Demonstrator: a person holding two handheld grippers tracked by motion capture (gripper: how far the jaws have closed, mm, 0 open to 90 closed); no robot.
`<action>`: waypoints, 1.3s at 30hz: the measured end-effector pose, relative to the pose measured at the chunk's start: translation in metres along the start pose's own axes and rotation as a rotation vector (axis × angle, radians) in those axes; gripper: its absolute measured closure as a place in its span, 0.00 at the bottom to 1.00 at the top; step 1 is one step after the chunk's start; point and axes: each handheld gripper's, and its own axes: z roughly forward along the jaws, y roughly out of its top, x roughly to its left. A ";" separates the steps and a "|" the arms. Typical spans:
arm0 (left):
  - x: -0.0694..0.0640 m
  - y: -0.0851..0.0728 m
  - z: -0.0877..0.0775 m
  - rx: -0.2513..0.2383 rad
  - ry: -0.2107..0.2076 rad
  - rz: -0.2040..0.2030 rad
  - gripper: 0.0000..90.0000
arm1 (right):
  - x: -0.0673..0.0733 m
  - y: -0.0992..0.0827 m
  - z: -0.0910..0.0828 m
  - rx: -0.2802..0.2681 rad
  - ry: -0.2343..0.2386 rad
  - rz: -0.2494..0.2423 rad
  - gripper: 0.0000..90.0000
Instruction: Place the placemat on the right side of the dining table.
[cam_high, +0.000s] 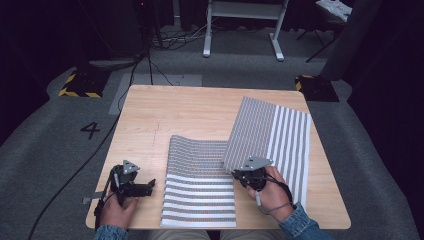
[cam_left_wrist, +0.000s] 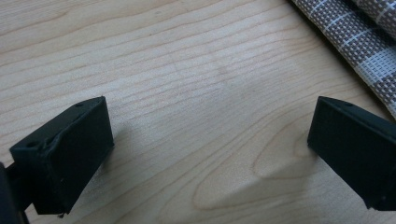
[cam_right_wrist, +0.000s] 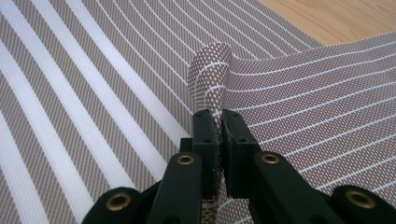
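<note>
Woven striped placemat lies at the wooden table's right side, its near corner lifted and pinched between the right gripper's closed jaws. Another placemat lies alongside. Left gripper rests spread over bare wood.

The counter is evenly lit from above while the room behind is dark; close to the left tool the jaws look blurred, with soft shadows under them.

Wooden table bears two striped mats.
</note>
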 end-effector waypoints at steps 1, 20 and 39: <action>0.000 0.000 0.000 0.000 -0.002 0.001 0.00 | 0.000 -0.003 -0.002 0.007 -0.004 -0.006 0.95; 0.000 0.001 0.000 0.000 -0.001 0.001 0.00 | -0.026 -0.057 -0.051 0.027 -0.101 0.087 0.95; 0.000 0.000 0.000 0.000 0.001 -0.001 0.00 | -0.030 -0.076 -0.070 0.016 -0.121 0.140 0.95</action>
